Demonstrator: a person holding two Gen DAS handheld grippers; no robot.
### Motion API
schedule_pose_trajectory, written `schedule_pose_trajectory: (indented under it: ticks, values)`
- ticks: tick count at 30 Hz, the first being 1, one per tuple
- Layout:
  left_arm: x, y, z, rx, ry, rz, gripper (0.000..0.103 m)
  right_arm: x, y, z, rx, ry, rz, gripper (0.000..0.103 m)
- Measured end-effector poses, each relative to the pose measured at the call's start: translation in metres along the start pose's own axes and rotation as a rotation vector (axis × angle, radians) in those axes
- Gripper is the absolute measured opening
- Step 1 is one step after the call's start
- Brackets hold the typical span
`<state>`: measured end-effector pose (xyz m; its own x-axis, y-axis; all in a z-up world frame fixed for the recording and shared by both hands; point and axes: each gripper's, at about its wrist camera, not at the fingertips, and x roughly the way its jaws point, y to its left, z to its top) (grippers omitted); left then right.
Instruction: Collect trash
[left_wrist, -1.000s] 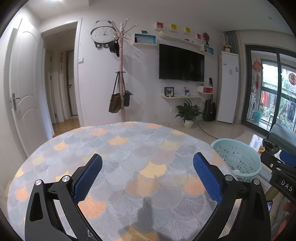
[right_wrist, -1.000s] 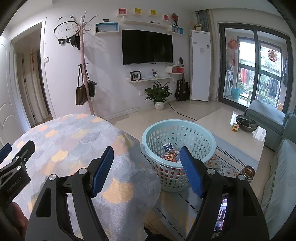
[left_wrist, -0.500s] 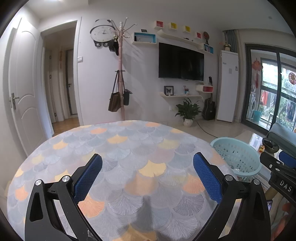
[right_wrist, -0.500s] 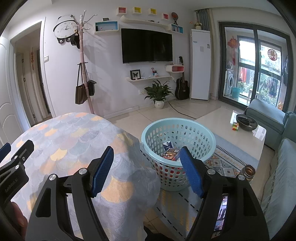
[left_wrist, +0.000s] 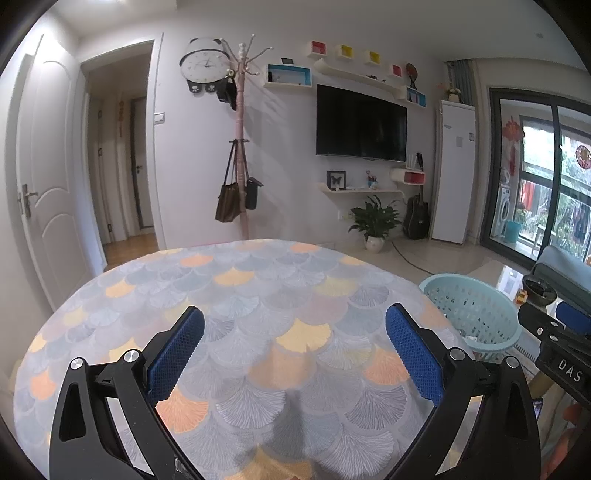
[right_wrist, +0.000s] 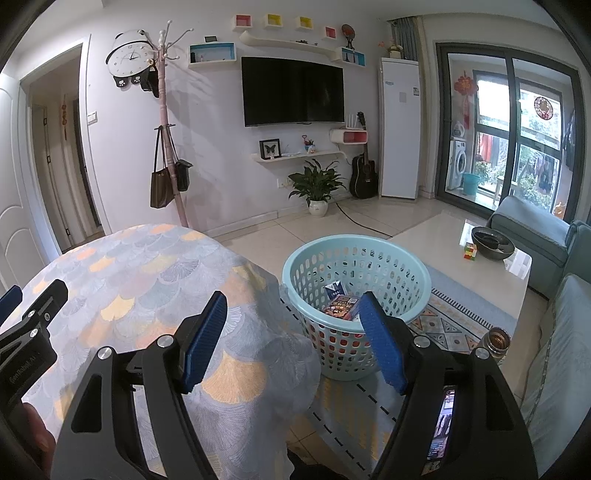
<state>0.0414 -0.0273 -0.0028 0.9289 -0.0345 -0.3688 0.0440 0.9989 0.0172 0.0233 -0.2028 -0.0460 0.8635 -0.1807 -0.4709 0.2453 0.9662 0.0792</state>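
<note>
**Both grippers empty over the table; trash in basket**

My left gripper (left_wrist: 295, 343) hung over the round table (left_wrist: 236, 295), jaws spread wide with nothing between the blue pads (left_wrist: 177, 350). Beneath it I saw only the cloth with its fan-scale pattern in grey, orange and yellow; no item lay on the part of the cloth in view.

My right gripper (right_wrist: 291, 332) was at the table's right edge, where the cloth drapes down. Its jaws were likewise wide apart and held nothing. Part of the other gripper's black frame showed at the left border of the right wrist view.

The light blue perforated basket (right_wrist: 406, 258) stood on the floor just beside the table, partly on a patterned rug (right_wrist: 454, 317). Inside it lay the trash: a small blue-and-white carton (right_wrist: 335, 290) and a dark printed packet (right_wrist: 341, 306), touching each other at the bottom of the basket. In the right wrist view, the right pad overlapped the basket's near rim; I could not tell whether it was above the basket or short of it.

Noted beyond the basket: a low coffee table (right_wrist: 443, 236) bearing a dark bowl (right_wrist: 493, 242) and a colour cube (right_wrist: 470, 252), and a grey sofa (right_wrist: 532, 229).
</note>
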Motion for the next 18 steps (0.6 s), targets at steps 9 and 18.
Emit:
schedule_pose_trajectory:
  ticks: [9, 18]
  values:
    - [0.0007, 0.0006, -0.0007, 0.004, 0.004, -0.003, 0.095, -0.0002, -0.0009, -0.0011, -0.004, 0.001, 0.004, 0.07]
    - [-0.001, 0.0041, 0.0022, -0.014, 0.003, 0.001, 0.095, 0.0, -0.0004, -0.0007, -0.006, 0.001, 0.004, 0.07]
